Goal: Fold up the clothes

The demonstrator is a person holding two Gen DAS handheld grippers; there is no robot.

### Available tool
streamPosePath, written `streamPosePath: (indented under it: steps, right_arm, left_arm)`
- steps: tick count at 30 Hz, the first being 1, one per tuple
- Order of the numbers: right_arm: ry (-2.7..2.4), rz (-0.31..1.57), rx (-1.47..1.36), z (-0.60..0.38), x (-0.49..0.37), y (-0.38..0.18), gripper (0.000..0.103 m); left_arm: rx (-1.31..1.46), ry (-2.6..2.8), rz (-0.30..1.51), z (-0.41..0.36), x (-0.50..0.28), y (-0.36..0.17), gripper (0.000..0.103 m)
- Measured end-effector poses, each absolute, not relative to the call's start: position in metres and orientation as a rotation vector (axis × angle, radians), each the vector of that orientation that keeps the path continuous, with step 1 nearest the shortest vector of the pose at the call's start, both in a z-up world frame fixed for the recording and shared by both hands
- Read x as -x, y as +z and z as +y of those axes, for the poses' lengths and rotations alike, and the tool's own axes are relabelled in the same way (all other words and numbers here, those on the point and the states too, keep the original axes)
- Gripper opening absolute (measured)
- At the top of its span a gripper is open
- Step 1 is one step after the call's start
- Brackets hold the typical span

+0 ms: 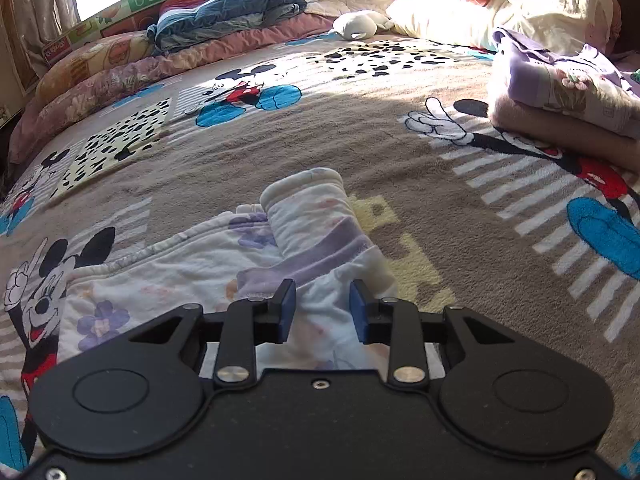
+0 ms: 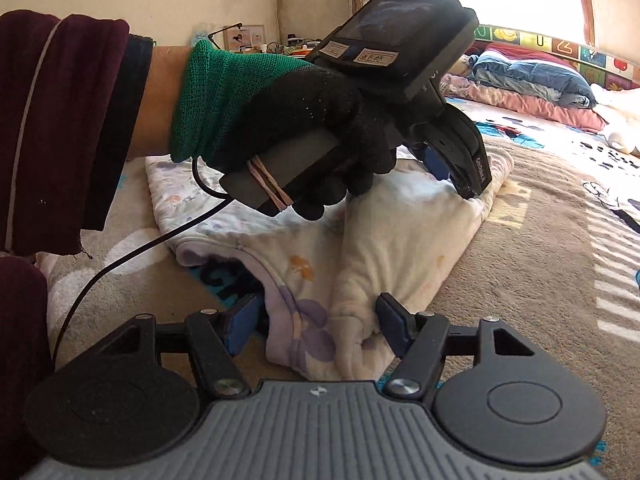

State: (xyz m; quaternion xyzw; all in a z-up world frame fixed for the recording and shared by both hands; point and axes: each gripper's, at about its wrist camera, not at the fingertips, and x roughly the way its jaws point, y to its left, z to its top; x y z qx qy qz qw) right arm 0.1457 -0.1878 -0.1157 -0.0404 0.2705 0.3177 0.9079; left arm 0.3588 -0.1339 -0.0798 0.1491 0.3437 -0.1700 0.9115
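On the bed: brown cartoon-mouse blanket [image 1: 320, 140], spread flat, sunlit toward 12 o'clock.
Garment: white flowered clothing [image 1: 304, 232] lying on the blanket at 6 o'clock of the left view, one part doubled over and running up toward 12 o'clock; same piece [image 2: 400, 240] across the middle of the right view.
Left gripper [image 1: 322, 310]: narrow gap between blue pads, white cloth showing in the gap; whether the pads pinch it, cannot tell.
Left gripper, right view [image 2: 470, 190]: tips down on the far end of the garment at 2 o'clock, held by a hand in a black-and-green glove [image 2: 280, 128], dark red sleeve [image 2: 60, 128] at 9 o'clock.
Right gripper [image 2: 320, 326]: spread wide, near edge of the garment bunched between the pads; right pad against the cloth, left pad beside it, no squeeze visible.
Folded stack [image 1: 568, 96]: purple and pink pieces at 2 o'clock, well apart from the garment.
Bedding: blue pillow [image 1: 228, 12] at 11 o'clock, cream quilt [image 1: 500, 4] at 1 o'clock.
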Motion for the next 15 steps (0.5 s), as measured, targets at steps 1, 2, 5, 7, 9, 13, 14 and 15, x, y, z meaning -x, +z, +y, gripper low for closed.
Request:
streamPosePath:
  steps: [1,2,5,7,9,13,14,15]
  right_arm:
    - [0.653,0.552,0.090,-0.187,-0.142,-0.116,0.066]
    - [0.651,0.547,0.100,-0.186,-0.139,-0.116,0.066]
    - [0.646,0.532,0.131,-0.181,-0.133,-0.115,0.067]
    - [0.646,0.530,0.134,-0.181,-0.132,-0.114,0.067]
    - [0.652,0.535,0.133,-0.182,-0.132,-0.114,0.067]
    - [0.659,0.536,0.151,-0.179,-0.133,-0.114,0.070]
    - [0.660,0.534,0.157,-0.179,-0.133,-0.114,0.071]
    - [0.661,0.533,0.163,-0.178,-0.133,-0.114,0.071]
  left_arm:
    - [-0.294,-0.343,0.692,-0.134,-0.359,-0.074,0.028]
    - [-0.284,-0.351,0.682,-0.137,-0.362,-0.070,0.026]
    - [-0.308,-0.359,0.695,-0.147,-0.374,-0.074,0.025]
    - [-0.350,-0.335,0.749,-0.152,-0.387,-0.090,0.025]
    - [-0.358,-0.293,0.765,-0.151,-0.394,-0.100,0.028]
    - [-0.276,-0.227,0.784,-0.140,-0.397,-0.092,0.036]
    - [-0.260,-0.219,0.775,-0.136,-0.392,-0.086,0.037]
    - [-0.244,-0.210,0.765,-0.132,-0.386,-0.081,0.037]
